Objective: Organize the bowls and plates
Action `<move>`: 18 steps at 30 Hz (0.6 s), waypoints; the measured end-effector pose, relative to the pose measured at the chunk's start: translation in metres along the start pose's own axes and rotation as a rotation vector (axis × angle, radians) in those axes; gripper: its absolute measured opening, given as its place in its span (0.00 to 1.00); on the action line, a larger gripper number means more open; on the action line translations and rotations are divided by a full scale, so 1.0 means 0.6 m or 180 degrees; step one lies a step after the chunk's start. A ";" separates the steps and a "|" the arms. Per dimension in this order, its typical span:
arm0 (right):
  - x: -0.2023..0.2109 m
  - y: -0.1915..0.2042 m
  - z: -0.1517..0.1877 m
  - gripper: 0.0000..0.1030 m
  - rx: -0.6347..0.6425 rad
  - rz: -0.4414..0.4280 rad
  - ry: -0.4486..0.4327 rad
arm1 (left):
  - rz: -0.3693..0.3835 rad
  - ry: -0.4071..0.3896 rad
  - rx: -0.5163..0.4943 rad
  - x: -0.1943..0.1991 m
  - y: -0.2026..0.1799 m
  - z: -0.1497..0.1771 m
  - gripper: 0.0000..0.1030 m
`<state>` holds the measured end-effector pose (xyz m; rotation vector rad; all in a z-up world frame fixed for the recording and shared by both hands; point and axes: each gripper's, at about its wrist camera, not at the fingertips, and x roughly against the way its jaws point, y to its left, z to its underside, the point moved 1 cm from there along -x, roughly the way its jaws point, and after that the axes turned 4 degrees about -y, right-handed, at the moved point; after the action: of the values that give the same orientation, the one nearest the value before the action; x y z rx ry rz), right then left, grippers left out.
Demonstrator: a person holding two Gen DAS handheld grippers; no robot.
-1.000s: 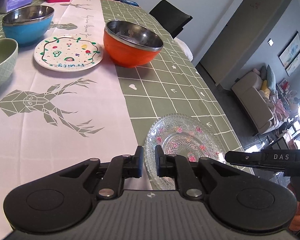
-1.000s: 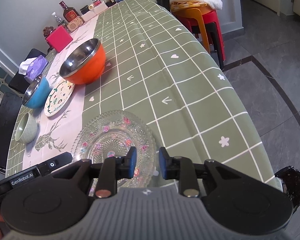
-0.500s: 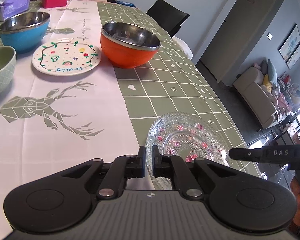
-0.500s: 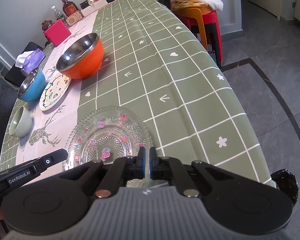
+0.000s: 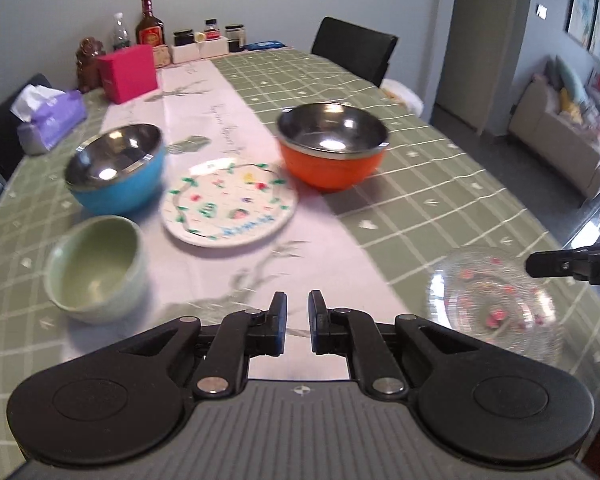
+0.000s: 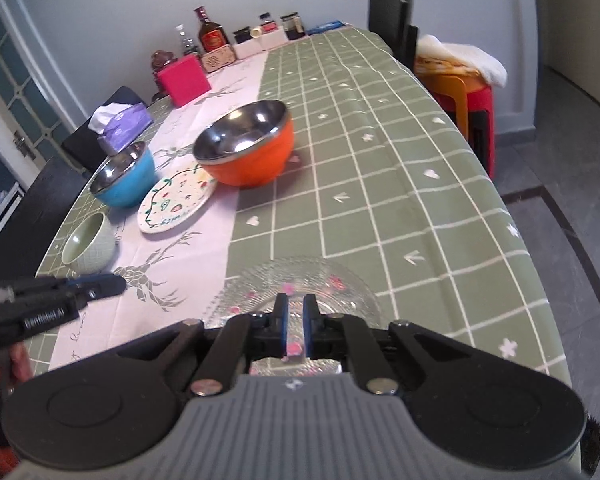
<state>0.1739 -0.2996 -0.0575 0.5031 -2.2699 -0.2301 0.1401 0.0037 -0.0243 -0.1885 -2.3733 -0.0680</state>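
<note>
The glass plate [image 6: 300,292] is clamped at its near rim by the right gripper [image 6: 295,320], the pads pressed on the glass. Left of that plate, the left gripper [image 5: 297,322] is closed on nothing above the pale runner [image 5: 260,240]. The plate's near edge is hidden by the fingers, and it appears lifted, though blur makes this uncertain. A second ago the left gripper was seen at the plate's rim.

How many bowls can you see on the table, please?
3: an orange bowl right of the painted plate, a blue bowl left of it, and a pale green bowl nearest the camera. None appears hidden.
</note>
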 end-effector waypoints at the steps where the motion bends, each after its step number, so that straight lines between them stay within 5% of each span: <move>1: -0.008 0.007 -0.003 0.06 0.0037 0.0006 0.0034 | 0.0017 0.0036 -0.0008 0.000 0.012 -0.007 0.11; 7: -0.057 0.051 -0.024 0.06 0.0184 -0.0086 0.0319 | -0.0176 0.0305 -0.0165 -0.018 0.063 -0.056 0.11; 11: -0.094 0.096 -0.048 0.06 0.0335 -0.0122 0.0354 | -0.0211 0.0503 0.0006 -0.054 0.095 -0.089 0.11; 18: -0.181 0.126 -0.094 0.11 0.0032 -0.0310 0.0497 | -0.0254 0.0607 0.0235 -0.115 0.138 -0.142 0.11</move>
<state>0.2606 -0.1852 -0.0673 0.6165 -2.0983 -0.2206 0.2602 0.0684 -0.0108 -0.0494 -2.1885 -0.0343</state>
